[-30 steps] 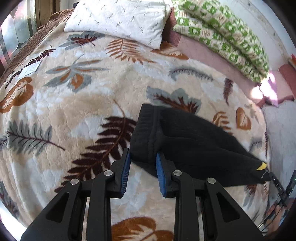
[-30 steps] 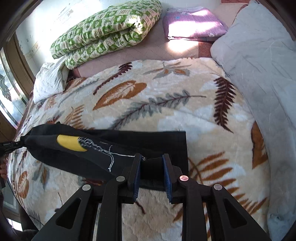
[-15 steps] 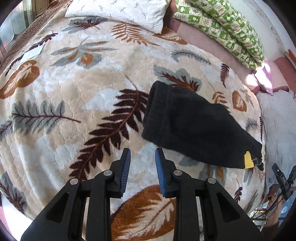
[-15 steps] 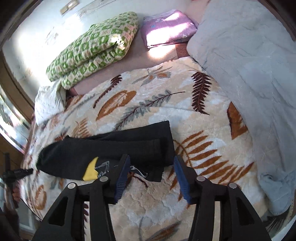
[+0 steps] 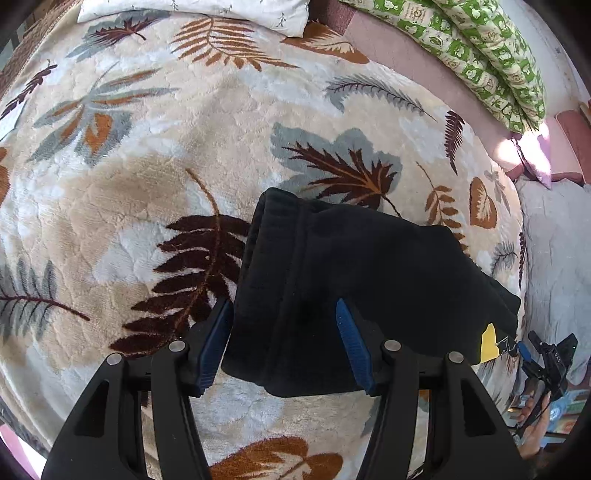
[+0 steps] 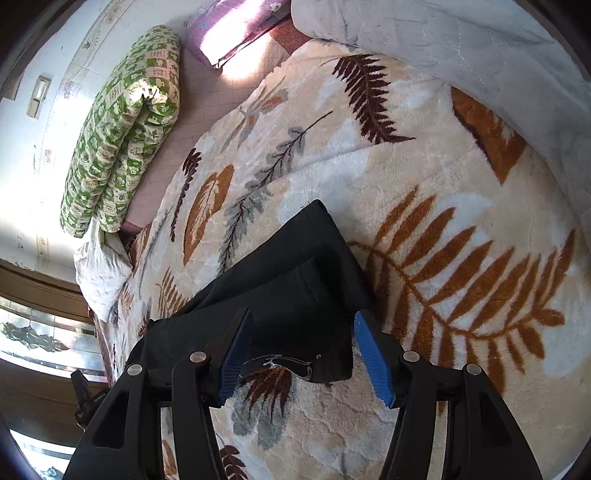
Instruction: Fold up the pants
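A bed fills both views, covered by a plush cream blanket point(image 5: 155, 177) patterned with brown, rust and grey leaves, over a pink sheet point(image 6: 192, 122) that shows along the head end. A rolled green-and-white quilt point(image 6: 122, 125) lies beside a white wall point(image 6: 44, 155), with a white pillow point(image 5: 207, 9) at one end of it, a purple folded cloth point(image 6: 236, 26) in a patch of bright sunlight at the other, and a grey quilt point(image 6: 480, 48) along the blanket's far side. A wood-framed window point(image 6: 40, 332) with patterned glass sits low on the wall.
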